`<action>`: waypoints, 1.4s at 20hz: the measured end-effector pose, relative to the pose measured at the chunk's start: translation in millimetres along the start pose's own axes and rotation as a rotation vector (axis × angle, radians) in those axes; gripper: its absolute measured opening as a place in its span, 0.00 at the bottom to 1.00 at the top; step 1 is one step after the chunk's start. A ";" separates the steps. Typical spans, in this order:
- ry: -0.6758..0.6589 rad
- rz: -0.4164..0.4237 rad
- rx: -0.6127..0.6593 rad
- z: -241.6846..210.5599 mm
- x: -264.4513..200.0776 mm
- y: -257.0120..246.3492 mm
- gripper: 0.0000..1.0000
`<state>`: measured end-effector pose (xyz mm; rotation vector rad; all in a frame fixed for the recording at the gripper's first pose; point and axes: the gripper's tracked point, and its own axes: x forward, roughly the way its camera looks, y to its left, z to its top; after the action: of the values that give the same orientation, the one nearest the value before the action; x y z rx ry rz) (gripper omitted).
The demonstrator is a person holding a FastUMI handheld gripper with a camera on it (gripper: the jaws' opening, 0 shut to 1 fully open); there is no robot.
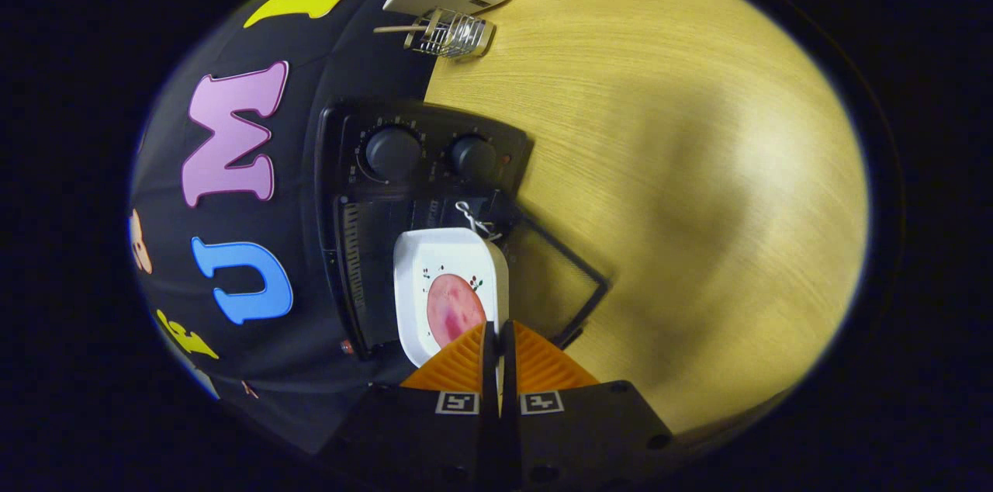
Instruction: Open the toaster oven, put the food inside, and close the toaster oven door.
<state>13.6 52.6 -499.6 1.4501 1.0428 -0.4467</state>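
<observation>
Orange ribbed fingers [499, 337] pinch the square white plate's [446, 267] rim, pink food [455, 310] before the black toaster oven [411, 189].

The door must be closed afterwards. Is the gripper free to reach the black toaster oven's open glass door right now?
Probably not yet. The gripper is shut on the white square plate carrying pink food at the black toaster oven. The open glass door lies beside it unobstructed once the plate is released.
</observation>
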 end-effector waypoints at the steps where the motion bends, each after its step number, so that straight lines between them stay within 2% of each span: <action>1: -0.012 -0.003 0.037 -4.9 11.8 5.6 0.05; 3: -0.050 -0.013 0.122 -9.9 35.1 16.8 0.05; 9: -0.193 -0.013 0.250 -11.4 74.9 50.3 0.05; 14: -0.296 -0.025 0.260 -4.9 102.9 62.0 0.05; 19: -0.293 -0.004 0.275 -9.5 109.8 69.3 0.06; 20: -0.285 0.020 0.282 -8.4 106.0 73.1 0.13; 22: -0.277 0.012 0.275 -8.2 105.8 72.8 0.30; 24: -0.275 0.011 0.246 -9.0 96.9 74.8 0.30; 25: -0.265 0.015 0.227 -12.3 90.1 75.2 0.36; 28: -0.187 0.034 0.132 -32.4 62.0 72.9 0.39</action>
<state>94.2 113.5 -499.6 1.5084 0.8509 -0.6237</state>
